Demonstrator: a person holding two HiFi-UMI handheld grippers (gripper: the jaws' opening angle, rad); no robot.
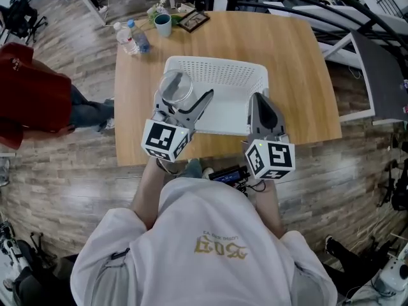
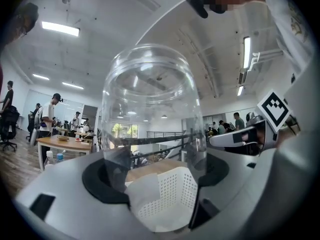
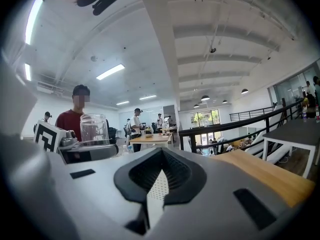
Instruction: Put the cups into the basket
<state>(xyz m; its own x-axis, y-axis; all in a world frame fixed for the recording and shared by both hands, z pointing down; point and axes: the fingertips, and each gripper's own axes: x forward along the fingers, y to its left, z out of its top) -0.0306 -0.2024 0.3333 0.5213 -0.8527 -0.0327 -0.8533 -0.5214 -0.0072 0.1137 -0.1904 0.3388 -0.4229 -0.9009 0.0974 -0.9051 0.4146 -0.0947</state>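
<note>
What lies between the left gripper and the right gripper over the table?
The white basket: in the head view its bare floor fills the gap between the left gripper, shut on a clear cup, and the shut right gripper.

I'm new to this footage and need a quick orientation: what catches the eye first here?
A clear cup held in the left tool, above the left edge of the white basket on the wooden table. The right tool is shut and empty at the basket's near right corner.
</note>
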